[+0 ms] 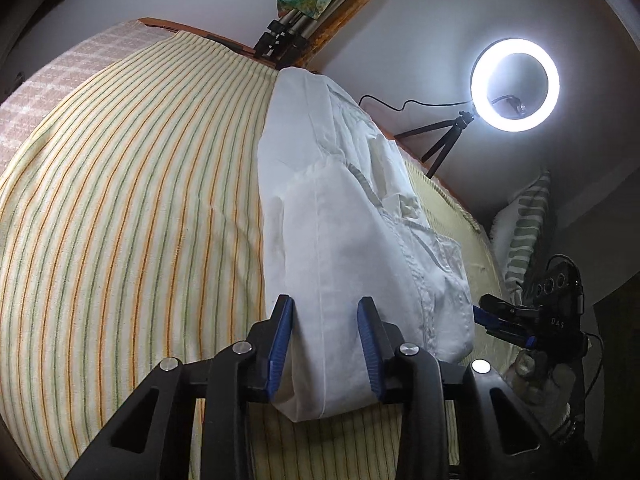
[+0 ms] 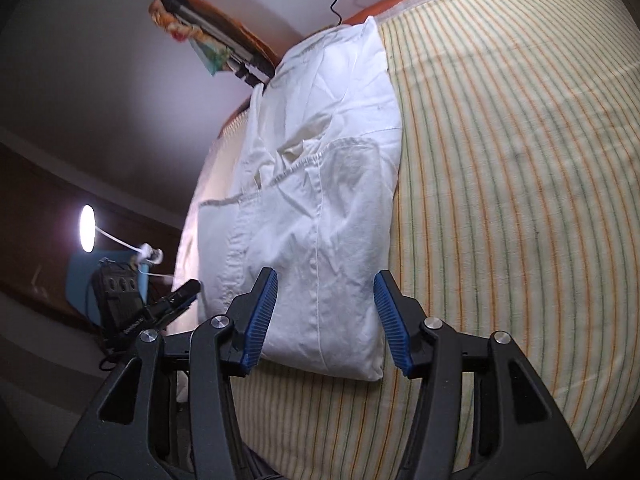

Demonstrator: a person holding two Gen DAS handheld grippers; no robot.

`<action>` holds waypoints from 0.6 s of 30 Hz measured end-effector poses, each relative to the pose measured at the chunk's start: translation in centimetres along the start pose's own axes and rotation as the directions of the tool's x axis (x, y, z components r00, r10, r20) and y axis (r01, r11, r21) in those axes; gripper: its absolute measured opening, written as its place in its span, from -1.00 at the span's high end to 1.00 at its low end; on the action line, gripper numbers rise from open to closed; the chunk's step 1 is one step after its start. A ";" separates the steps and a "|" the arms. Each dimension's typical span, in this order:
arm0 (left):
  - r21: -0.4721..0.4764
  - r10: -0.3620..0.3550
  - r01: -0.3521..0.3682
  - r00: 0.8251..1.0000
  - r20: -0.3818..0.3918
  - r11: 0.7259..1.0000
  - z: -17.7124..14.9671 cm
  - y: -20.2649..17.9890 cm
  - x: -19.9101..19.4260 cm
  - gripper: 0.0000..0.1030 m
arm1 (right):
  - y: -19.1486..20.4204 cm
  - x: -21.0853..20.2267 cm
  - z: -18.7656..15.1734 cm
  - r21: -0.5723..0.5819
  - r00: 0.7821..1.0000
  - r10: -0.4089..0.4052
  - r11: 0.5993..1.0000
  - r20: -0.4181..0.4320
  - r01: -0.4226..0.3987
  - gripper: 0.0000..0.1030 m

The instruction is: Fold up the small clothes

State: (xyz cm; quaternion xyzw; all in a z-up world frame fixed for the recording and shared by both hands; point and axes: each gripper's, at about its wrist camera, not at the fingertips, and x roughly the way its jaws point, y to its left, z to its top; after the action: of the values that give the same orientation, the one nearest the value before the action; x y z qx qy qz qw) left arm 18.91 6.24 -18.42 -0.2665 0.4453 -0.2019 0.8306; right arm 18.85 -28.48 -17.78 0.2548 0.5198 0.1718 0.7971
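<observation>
A white garment (image 1: pixel 340 208) lies folded into a long strip on the striped bedsheet (image 1: pixel 132 200). My left gripper (image 1: pixel 326 304) is open, its blue pads either side of the garment's near end. In the right wrist view the same garment (image 2: pixel 320 168) lies lengthwise on the bedsheet (image 2: pixel 512 200). My right gripper (image 2: pixel 325 280) is open over its other near end, the fingers apart and not pinching the cloth. The right gripper (image 1: pixel 500 316) shows at the right of the left wrist view, and the left gripper (image 2: pixel 176 300) at the left of the right wrist view.
A lit ring light (image 1: pixel 515 85) on a small tripod stands past the bed edge. A striped pillow (image 1: pixel 524 224) lies at the right. Tripod legs and a colourful cloth (image 1: pixel 308 0) lean on the wooden headboard. A lamp (image 2: pixel 87 228) glows at the left.
</observation>
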 end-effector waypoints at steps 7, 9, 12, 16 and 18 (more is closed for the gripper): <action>0.019 -0.044 0.043 0.998 0.055 0.999 0.4 -1.2 -1.1 0.60 | 1.9 0.4 0.0 -0.119 0.998 -0.069 0.990 0.014 0.070 0.17; 0.019 -0.048 0.047 0.997 0.062 0.999 0.6 -1.3 -1.0 0.59 | 1.3 0.3 0.1 -0.099 0.999 -0.048 0.994 0.014 0.050 0.18; -0.022 -0.041 0.043 0.998 0.057 0.999 1.1 -0.5 0.0 0.54 | 0.6 0.7 0.2 -0.078 0.999 -0.034 0.996 0.020 0.035 0.18; -0.014 -0.016 0.017 0.995 0.098 1.000 0.9 -1.0 -0.4 0.88 | 0.9 0.6 0.1 -0.096 1.000 -0.017 0.995 0.013 0.019 0.55; 0.042 0.003 -0.009 0.991 0.135 0.999 0.6 -2.2 -1.5 0.91 | 0.8 -0.1 0.3 -0.103 0.997 0.074 0.992 0.008 -0.073 0.72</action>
State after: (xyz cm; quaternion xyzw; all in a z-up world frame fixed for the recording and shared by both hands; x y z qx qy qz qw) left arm 18.38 5.53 -15.82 -0.2606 0.3847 -0.1902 0.8648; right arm 19.06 -27.89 -17.15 0.2334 0.4959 0.2263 0.8052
